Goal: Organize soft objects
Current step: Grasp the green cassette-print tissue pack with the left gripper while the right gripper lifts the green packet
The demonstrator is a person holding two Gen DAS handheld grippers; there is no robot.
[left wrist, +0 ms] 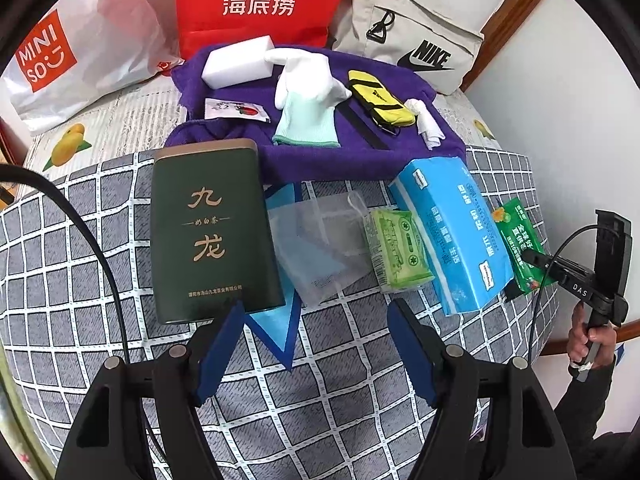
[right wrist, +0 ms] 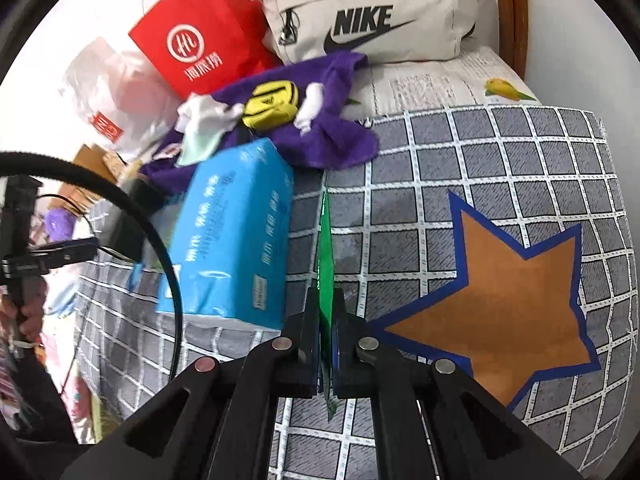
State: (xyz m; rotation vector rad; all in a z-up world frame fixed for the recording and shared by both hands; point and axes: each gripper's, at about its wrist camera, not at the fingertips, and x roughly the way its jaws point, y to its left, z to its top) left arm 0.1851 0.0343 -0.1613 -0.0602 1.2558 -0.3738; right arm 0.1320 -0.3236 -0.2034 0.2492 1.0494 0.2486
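Right gripper (right wrist: 323,312): clamped on the green packet (right wrist: 325,248), edge-on between its pads.
Packet position: just right of the blue tissue pack (right wrist: 236,232), over the checked bedding (right wrist: 460,168).
Long axis: runs straight ahead from the jaws.
Left gripper (left wrist: 316,312): open, empty, farther off.

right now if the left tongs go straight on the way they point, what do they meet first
Probably the clear mesh pouch lying between the green tin and the small tissue pack, though depth is unclear; the left tongs are open and empty.
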